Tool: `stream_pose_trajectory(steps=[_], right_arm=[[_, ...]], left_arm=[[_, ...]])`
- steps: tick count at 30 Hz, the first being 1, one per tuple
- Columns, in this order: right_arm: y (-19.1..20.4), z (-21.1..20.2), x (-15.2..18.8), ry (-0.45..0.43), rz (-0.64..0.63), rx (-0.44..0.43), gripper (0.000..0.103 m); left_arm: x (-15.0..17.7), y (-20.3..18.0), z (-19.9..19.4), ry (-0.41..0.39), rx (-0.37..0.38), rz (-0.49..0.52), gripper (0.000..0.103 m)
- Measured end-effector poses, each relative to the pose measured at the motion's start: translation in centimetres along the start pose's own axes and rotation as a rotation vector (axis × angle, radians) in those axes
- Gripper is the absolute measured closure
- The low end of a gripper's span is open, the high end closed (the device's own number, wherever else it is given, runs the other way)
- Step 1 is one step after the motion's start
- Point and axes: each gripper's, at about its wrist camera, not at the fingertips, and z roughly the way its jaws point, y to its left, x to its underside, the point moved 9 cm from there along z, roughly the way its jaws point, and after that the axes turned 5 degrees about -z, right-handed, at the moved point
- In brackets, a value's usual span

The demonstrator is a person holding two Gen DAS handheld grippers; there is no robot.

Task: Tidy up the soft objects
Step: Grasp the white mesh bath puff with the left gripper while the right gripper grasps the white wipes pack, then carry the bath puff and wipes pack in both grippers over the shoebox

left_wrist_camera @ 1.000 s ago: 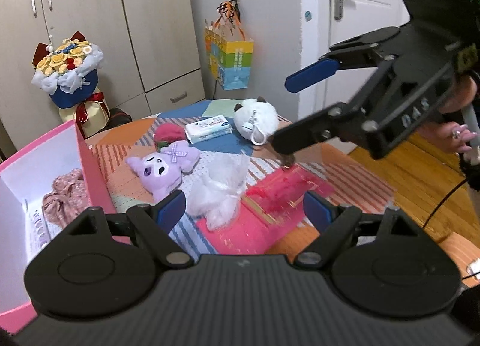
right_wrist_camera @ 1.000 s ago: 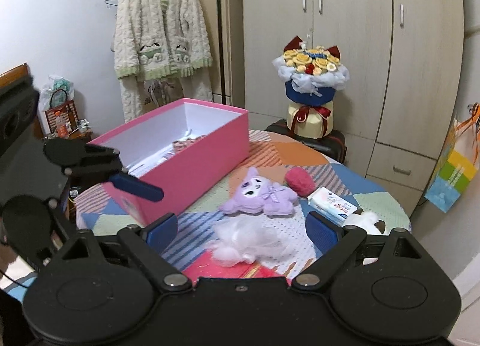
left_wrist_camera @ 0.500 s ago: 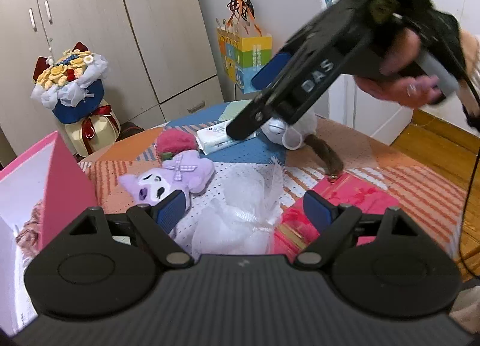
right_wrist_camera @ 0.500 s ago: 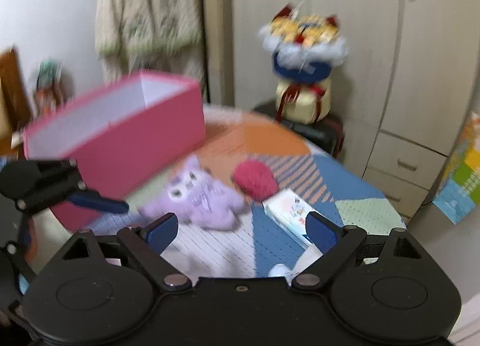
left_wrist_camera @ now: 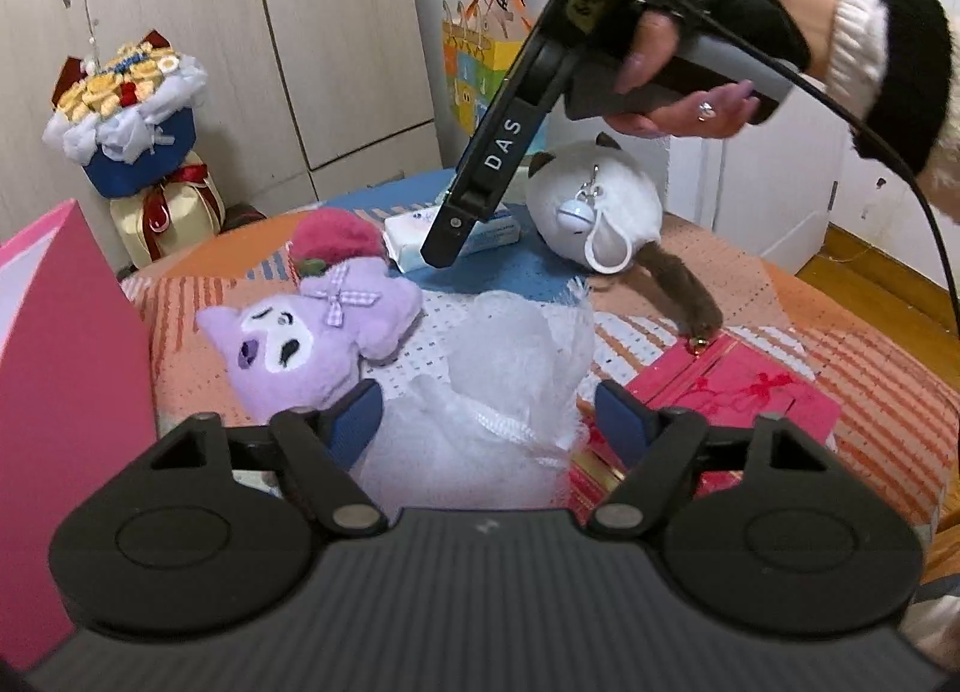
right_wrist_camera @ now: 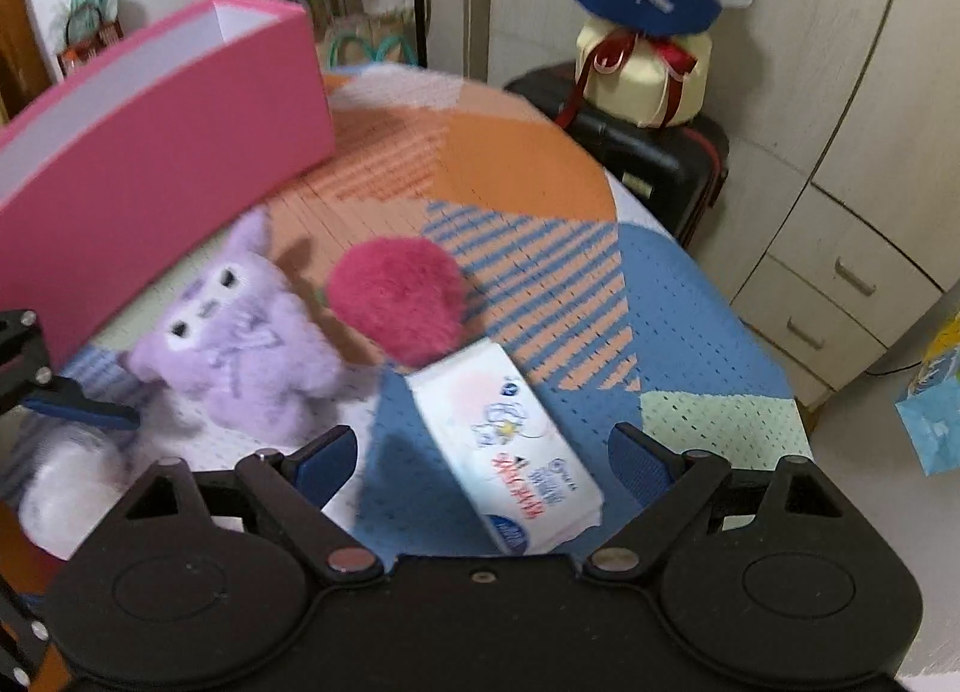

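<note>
From the left wrist view, the left gripper [left_wrist_camera: 489,422] has its blue-padded fingers [left_wrist_camera: 355,427] closing around a white gauzy mesh pouch [left_wrist_camera: 504,386] that lies between them on the patchwork-covered worktop [left_wrist_camera: 840,344], just beside a purple plush toy with a gingham bow [left_wrist_camera: 306,341], with a white round plush cat [left_wrist_camera: 594,206] farther back. From the right wrist view, the right gripper [right_wrist_camera: 480,461] stands wide open and grips nothing, hovering over a white soft pack of tissues [right_wrist_camera: 510,452] that lies between its fingers, next to a fuzzy crimson pompom [right_wrist_camera: 396,299] and near a pink cardboard box [right_wrist_camera: 150,152].
</note>
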Motion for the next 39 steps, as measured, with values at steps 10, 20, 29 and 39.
stream_pose_trajectory(steps=[10,20,29,39], right_arm=[[-1.3,2.5,-0.1,0.093,0.052,-0.04,0.014],[0.5,1.5,-0.1,0.114,0.177,0.053,0.055],[1.9,0.0,0.0,0.023,0.256,0.094,0.057],[5.3,-3.1,1.2,-0.034,0.274,0.071,0.057]], left_arm=[[0.4,0.5,0.1,0.013,0.055,-0.092,0.064],[0.3,1.6,0.8,0.024,0.016,-0.135,0.064],[0.6,1.6,1.2,0.042,0.03,-0.167,0.069],[0.2,2.0,-1.1,0.01,0.0,-0.212,0.07]])
